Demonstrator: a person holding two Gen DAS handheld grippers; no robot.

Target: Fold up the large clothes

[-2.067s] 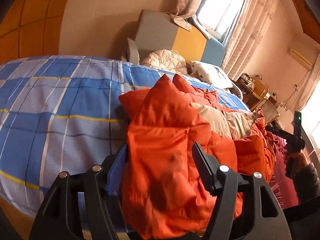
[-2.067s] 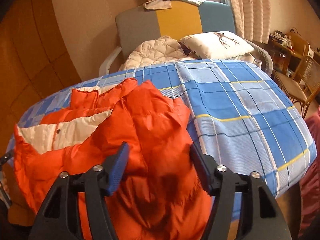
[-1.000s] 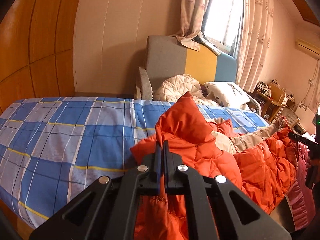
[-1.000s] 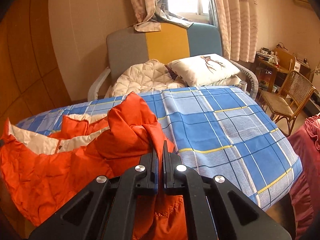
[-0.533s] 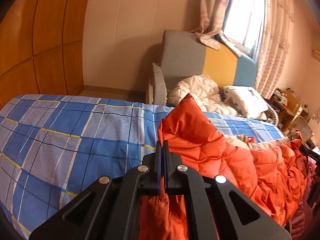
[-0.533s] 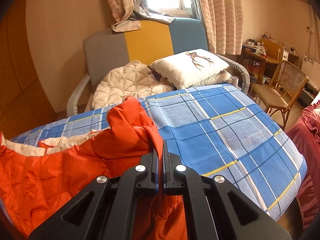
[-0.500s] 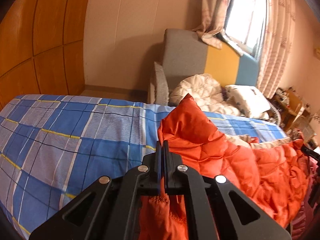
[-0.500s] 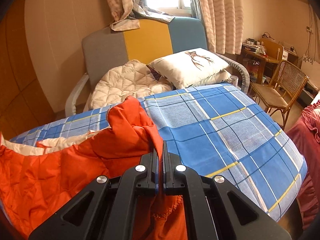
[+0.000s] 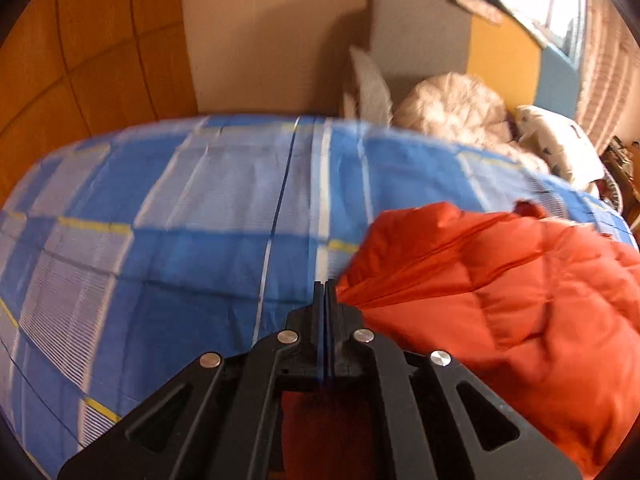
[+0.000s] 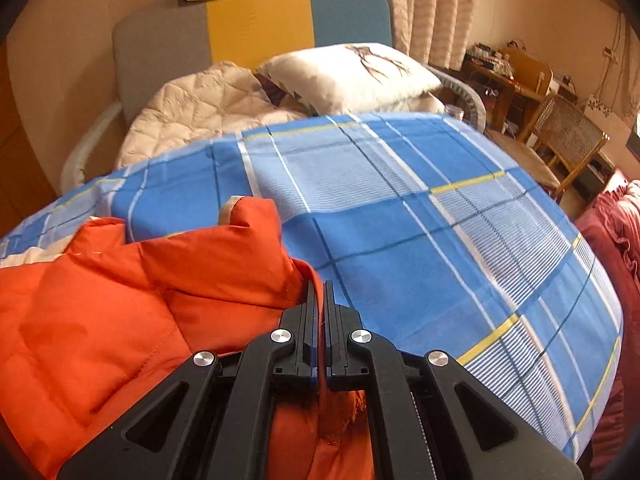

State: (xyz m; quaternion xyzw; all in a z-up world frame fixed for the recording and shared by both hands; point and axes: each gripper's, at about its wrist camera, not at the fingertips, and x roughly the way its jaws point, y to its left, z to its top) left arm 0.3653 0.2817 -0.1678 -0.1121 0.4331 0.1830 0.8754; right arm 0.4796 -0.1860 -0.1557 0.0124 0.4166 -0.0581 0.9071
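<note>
**Both claws clamped on the jacket's near edge**

While I hold the rig low over the bed (image 10: 460, 240), both claws are closed on cloth; the left claw (image 9: 325, 292) pinches the edge of the orange down jacket (image 9: 500, 300), and the right claw (image 10: 319, 296) pinches the same jacket (image 10: 132, 300) at another point of its edge; orange fabric shows bunched between and under the fingers in each wrist view.

From the left claw the jacket spreads away to the right; from the right claw it spreads to the left; so I judge its long axis runs across, from one claw to the other, with the bulk lying on the blue plaid sheet (image 9: 180, 220) between them. Neither hand is nearer; each has its own end.

My reading is that the coming move turns on this: the free sheet lies forward of both claws, toward the padded chair (image 10: 256, 20) and the pillow (image 10: 352, 76), so the edge should travel forward and down evenly; a lag on one side would skew the fold. The left view is blurred, so finer detail there I cannot tell.
</note>
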